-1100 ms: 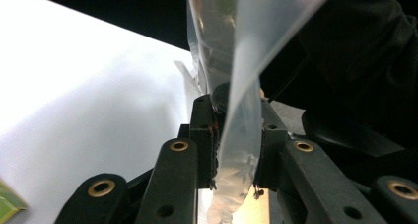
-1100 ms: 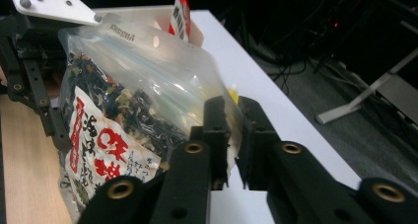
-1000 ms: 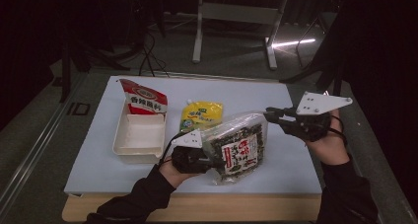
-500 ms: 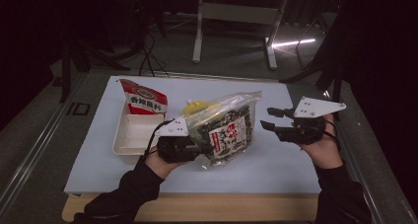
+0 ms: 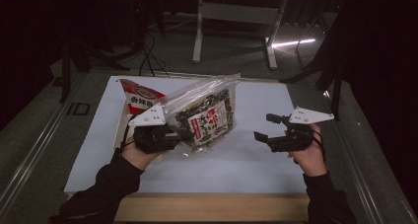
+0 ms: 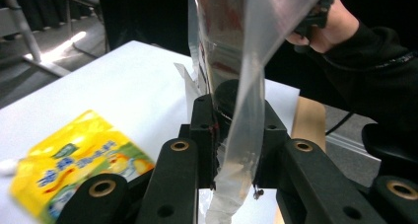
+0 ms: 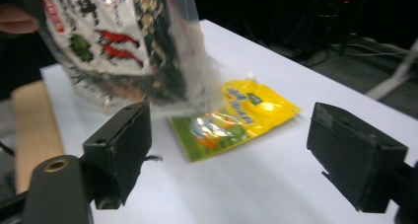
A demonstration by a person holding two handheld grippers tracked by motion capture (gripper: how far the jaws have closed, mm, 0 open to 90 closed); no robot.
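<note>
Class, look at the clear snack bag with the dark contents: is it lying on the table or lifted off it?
Lifted. The left gripper clamps the snack bag by its edge, holding it tilted above the white table.

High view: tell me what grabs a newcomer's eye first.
The clear plastic bag of dark seaweed snack with a red-and-white label, lifted over the white table left of centre, its edge pinched in the left gripper. To the right, the right gripper hangs open and empty. Under the bag lies a yellow-and-green flat pouch.
</note>
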